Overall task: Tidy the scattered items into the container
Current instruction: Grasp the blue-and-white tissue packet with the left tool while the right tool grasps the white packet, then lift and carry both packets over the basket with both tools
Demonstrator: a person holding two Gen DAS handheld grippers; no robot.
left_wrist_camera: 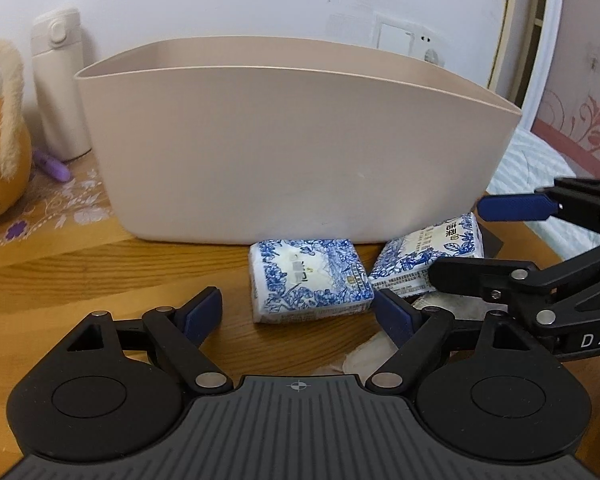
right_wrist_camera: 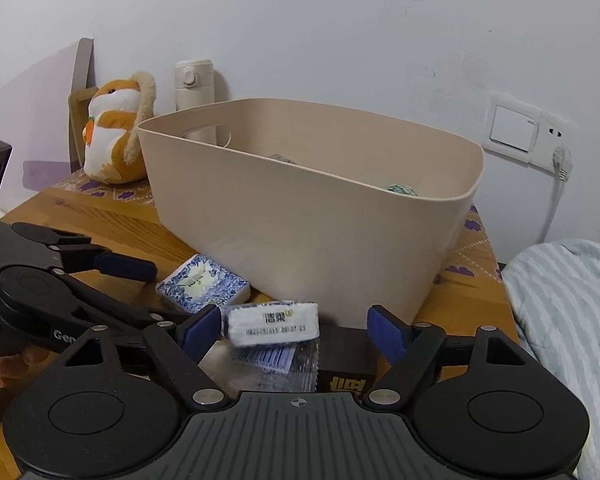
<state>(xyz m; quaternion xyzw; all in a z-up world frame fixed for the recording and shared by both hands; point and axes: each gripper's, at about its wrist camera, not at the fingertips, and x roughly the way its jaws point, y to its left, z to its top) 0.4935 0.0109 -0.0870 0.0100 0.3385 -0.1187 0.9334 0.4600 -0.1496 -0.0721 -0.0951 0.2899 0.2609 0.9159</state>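
A beige container (left_wrist_camera: 300,148) stands on the wooden table (left_wrist_camera: 80,280), with a teal ball (right_wrist_camera: 400,189) just showing inside it. Two blue-and-white tissue packs lie in front of it. The nearer pack (left_wrist_camera: 308,280) sits just ahead of my left gripper (left_wrist_camera: 300,312), whose jaws are open and touch nothing. The second pack (right_wrist_camera: 274,322) lies tilted between the fingers of my right gripper (right_wrist_camera: 294,332), with gaps on both sides. Under that gripper lie a clear barcoded packet (right_wrist_camera: 272,360) and a black box (right_wrist_camera: 348,364). Each gripper shows in the other's view, the right gripper (left_wrist_camera: 456,240) and the left gripper (right_wrist_camera: 156,292).
A plush hamster (right_wrist_camera: 116,136), a cream flask (right_wrist_camera: 194,80) and a purple pen (left_wrist_camera: 52,164) stand left of the container. A striped blanket (right_wrist_camera: 568,320) borders the table's right edge. A wall socket (right_wrist_camera: 516,132) with a cable sits behind. A white pad (left_wrist_camera: 368,356) lies near my left fingers.
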